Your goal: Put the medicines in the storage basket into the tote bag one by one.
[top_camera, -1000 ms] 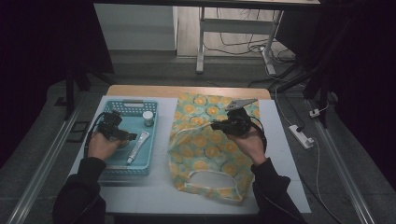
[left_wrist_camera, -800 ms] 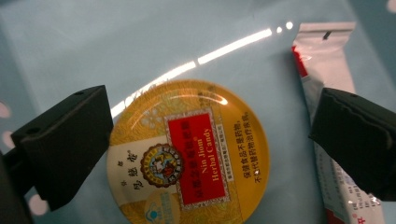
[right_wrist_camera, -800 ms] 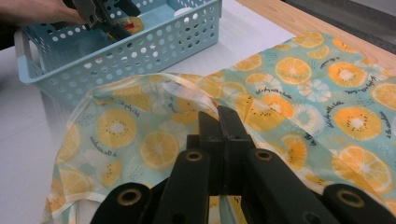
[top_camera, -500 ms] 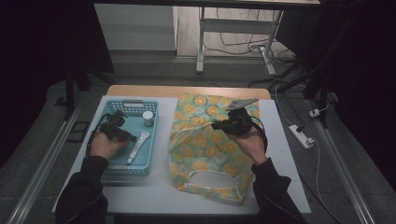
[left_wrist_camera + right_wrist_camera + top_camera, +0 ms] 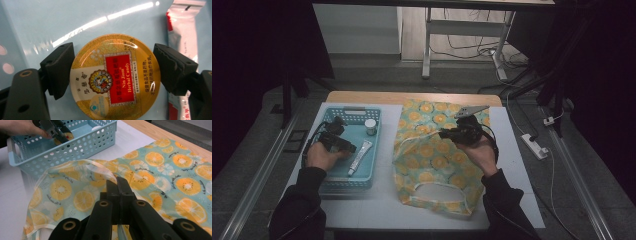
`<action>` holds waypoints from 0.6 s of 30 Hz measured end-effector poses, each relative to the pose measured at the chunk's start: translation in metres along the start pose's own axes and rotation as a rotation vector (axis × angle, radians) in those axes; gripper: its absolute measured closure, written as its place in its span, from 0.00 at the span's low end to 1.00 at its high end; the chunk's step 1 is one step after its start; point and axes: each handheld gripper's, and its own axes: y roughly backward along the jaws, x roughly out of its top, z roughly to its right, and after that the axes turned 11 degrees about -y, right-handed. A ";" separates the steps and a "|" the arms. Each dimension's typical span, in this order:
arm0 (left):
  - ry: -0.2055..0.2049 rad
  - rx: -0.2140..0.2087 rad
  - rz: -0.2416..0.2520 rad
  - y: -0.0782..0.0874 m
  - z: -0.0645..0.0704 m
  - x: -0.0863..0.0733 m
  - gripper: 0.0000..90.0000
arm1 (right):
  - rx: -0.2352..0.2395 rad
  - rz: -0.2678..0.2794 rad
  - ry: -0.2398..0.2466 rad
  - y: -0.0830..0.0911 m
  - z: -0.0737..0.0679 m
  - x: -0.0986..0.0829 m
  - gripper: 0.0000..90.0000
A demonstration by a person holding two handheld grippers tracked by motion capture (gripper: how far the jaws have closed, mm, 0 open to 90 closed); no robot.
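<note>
Your left hand-held gripper [image 5: 110, 82] straddles the candy tin [image 5: 113, 77] inside the blue basket [image 5: 332, 175].
Jaws flank it, not yet clamped; your right hand-held gripper [image 5: 117, 185], right of the basket, pinches the bag [image 5: 432, 150] shut, probably steadying its mouth.

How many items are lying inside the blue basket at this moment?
3: a round candy tin between the left gripper's open jaws, a tube right of it, and a small white-capped jar near the far wall. The hand may hide more.
</note>
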 end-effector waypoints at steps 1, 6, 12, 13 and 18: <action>0.000 -0.004 0.008 0.001 0.000 0.000 0.23 | -0.001 0.001 0.000 0.000 0.000 0.000 1.00; -0.015 -0.020 0.050 0.012 0.001 0.001 0.24 | -0.001 0.008 -0.001 0.001 0.000 0.000 1.00; -0.046 -0.032 0.115 0.026 0.007 0.001 0.24 | -0.002 0.013 -0.003 0.002 0.000 0.000 1.00; -0.049 -0.030 0.121 0.027 0.009 0.001 0.24 | -0.002 0.013 -0.002 0.002 0.000 0.000 1.00; -0.079 -0.032 0.148 0.036 0.014 0.001 0.24 | -0.002 0.016 -0.002 0.002 0.001 0.000 1.00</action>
